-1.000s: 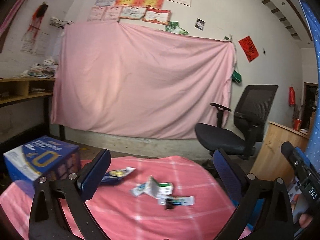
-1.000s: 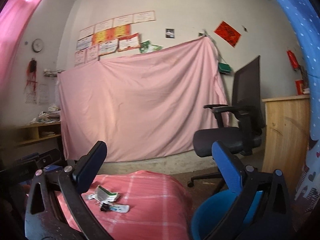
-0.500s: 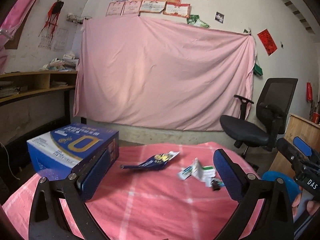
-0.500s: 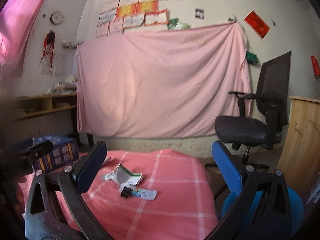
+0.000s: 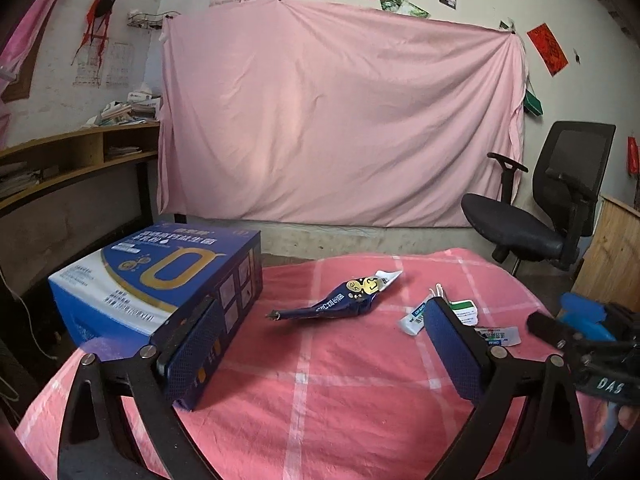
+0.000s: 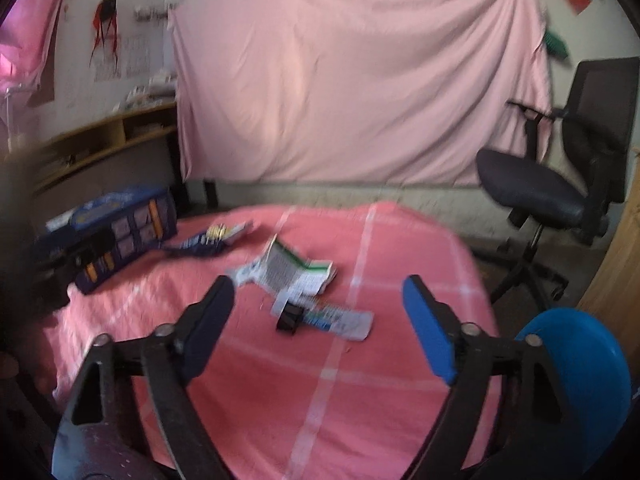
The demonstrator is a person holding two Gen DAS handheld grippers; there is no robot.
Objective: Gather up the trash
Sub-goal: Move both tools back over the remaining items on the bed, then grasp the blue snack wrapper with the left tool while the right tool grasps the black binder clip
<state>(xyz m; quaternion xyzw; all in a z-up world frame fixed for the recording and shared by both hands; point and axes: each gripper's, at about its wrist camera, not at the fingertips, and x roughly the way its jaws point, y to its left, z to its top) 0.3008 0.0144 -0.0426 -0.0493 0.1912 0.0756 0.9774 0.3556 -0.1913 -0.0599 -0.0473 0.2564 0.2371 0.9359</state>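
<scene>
Both views have dropped closer over the pink cloth (image 5: 320, 400), left claw (image 5: 320, 344) and right claw (image 6: 320, 320) spread empty.

Office chair (image 5: 540, 216) beside pink wall sheet (image 5: 340, 120)

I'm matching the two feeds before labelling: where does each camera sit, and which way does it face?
Left wrist: on the left gripper, open, facing across the pink table toward the blue wrapper and box; the right gripper shows at the edge.
Right wrist: on the right gripper, open, over the paper scraps; blue bin at right.
Shared: table, box, wrapper, scraps, chair.
</scene>
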